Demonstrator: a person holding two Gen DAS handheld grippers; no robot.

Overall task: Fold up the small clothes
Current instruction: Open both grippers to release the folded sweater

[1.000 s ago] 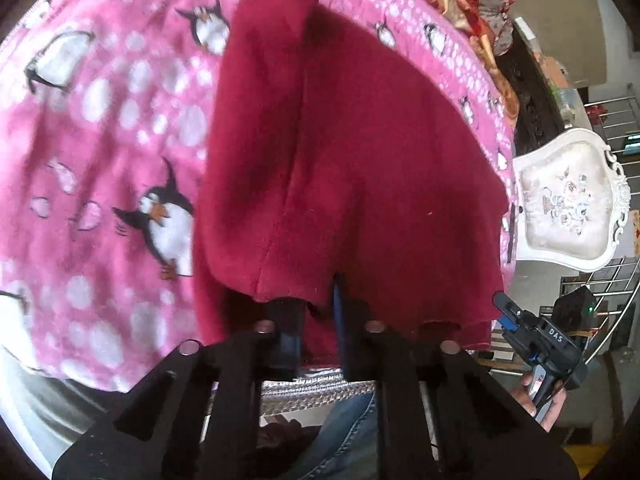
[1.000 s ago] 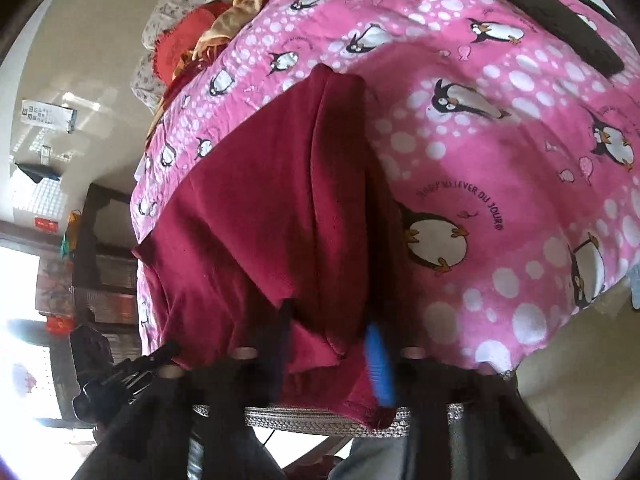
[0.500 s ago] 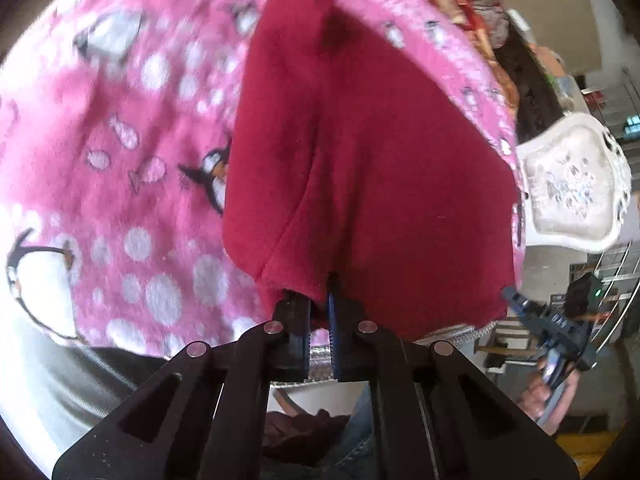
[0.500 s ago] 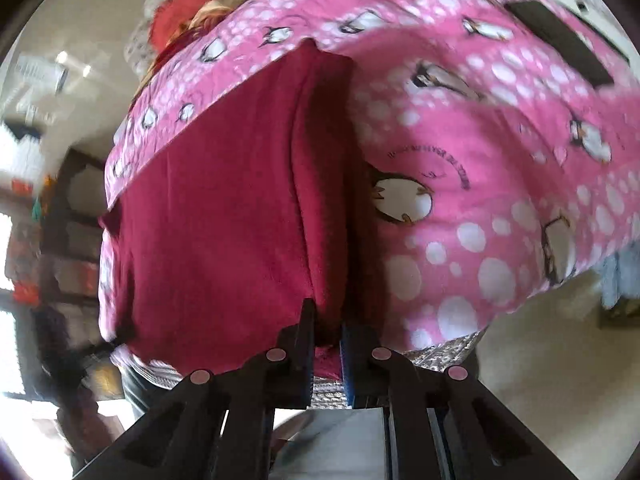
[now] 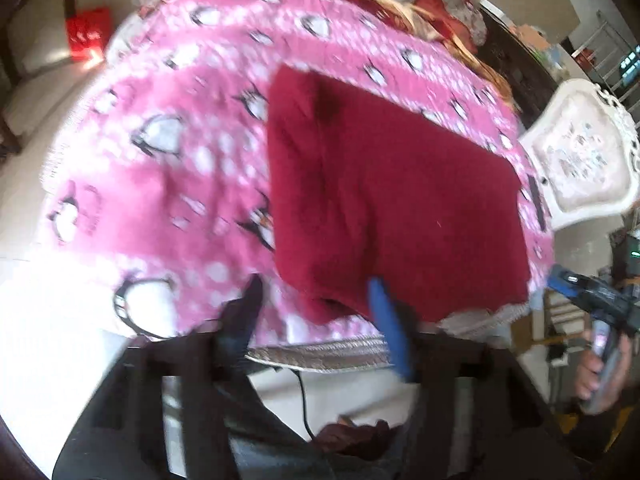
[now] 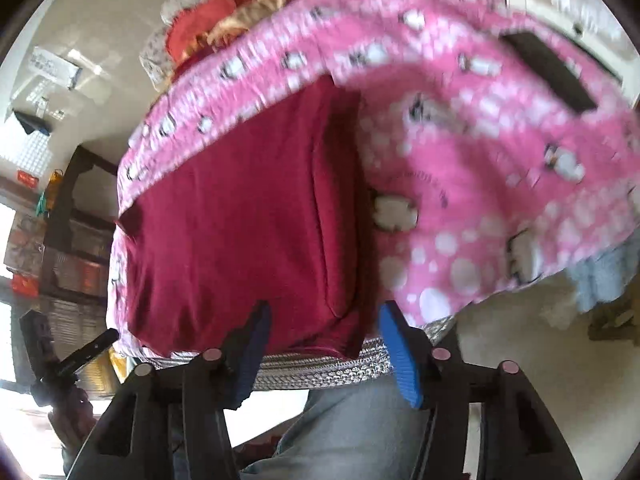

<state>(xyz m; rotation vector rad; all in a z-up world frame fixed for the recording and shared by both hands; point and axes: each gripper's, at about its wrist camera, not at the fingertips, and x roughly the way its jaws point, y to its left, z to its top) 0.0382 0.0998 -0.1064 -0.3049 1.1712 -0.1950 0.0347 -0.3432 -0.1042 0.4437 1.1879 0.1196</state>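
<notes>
Both grippers have let go since before: left gripper (image 5: 316, 304) and right gripper (image 6: 324, 324) jaws opening, clear of the folded maroon garment (image 5: 384, 200) on the penguin blanket (image 5: 180, 184).

A pink penguin-print blanket (image 5: 168, 184) covers the surface, a heap of red and gold fabric (image 5: 400, 4) lies at its far end, a white ornate chair (image 5: 584, 160) stands just beside, and a black flat object (image 6: 548, 70) rests on the blanket.

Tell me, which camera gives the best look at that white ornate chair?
The left wrist view: the white chair shows its whole carved back beside the pink penguin blanket. In the right wrist view only a blurred white corner shows at the top right, so little can be told.
</notes>
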